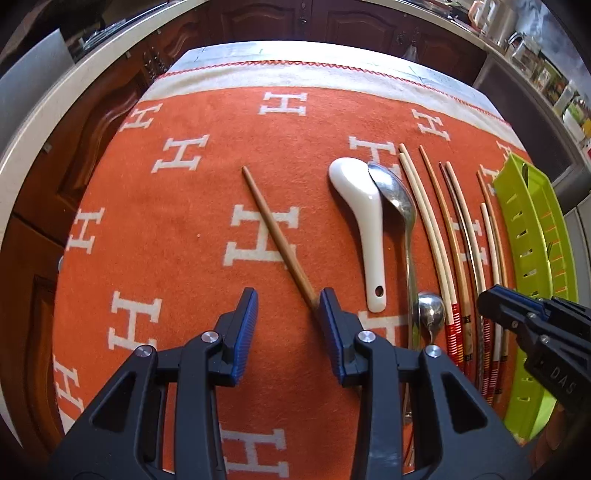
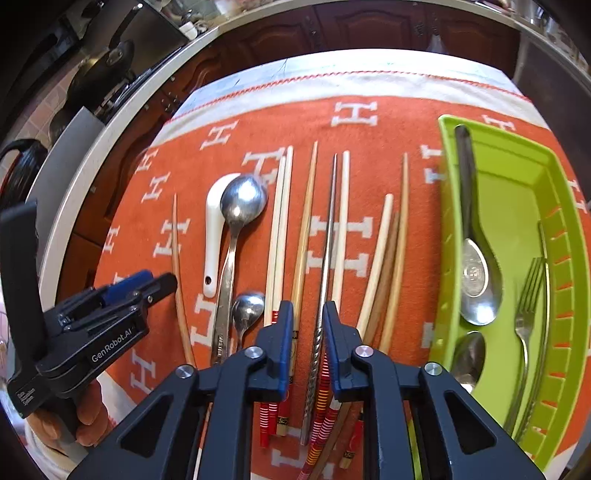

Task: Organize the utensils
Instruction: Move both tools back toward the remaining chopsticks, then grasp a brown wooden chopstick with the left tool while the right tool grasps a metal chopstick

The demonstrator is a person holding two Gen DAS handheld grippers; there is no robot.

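A lone brown chopstick (image 1: 275,236) lies slanted on the orange cloth; its near end runs under the right finger of my open, empty left gripper (image 1: 288,314). To its right lie a white ceramic spoon (image 1: 364,218), a long metal spoon (image 1: 397,199), a small metal spoon (image 1: 430,314) and several chopsticks (image 1: 448,240). My right gripper (image 2: 307,325) is open and hovers over the row of chopsticks, with a twisted metal chopstick (image 2: 325,258) between its fingers. The green tray (image 2: 524,206) on the right holds spoons (image 2: 480,280) and a fork (image 2: 528,302).
The orange cloth with white H marks (image 1: 166,229) covers the table. Dark wooden cabinets (image 1: 332,22) stand beyond the far edge. A counter with kitchenware (image 2: 110,66) runs along the left. The left gripper also shows in the right wrist view (image 2: 147,284).
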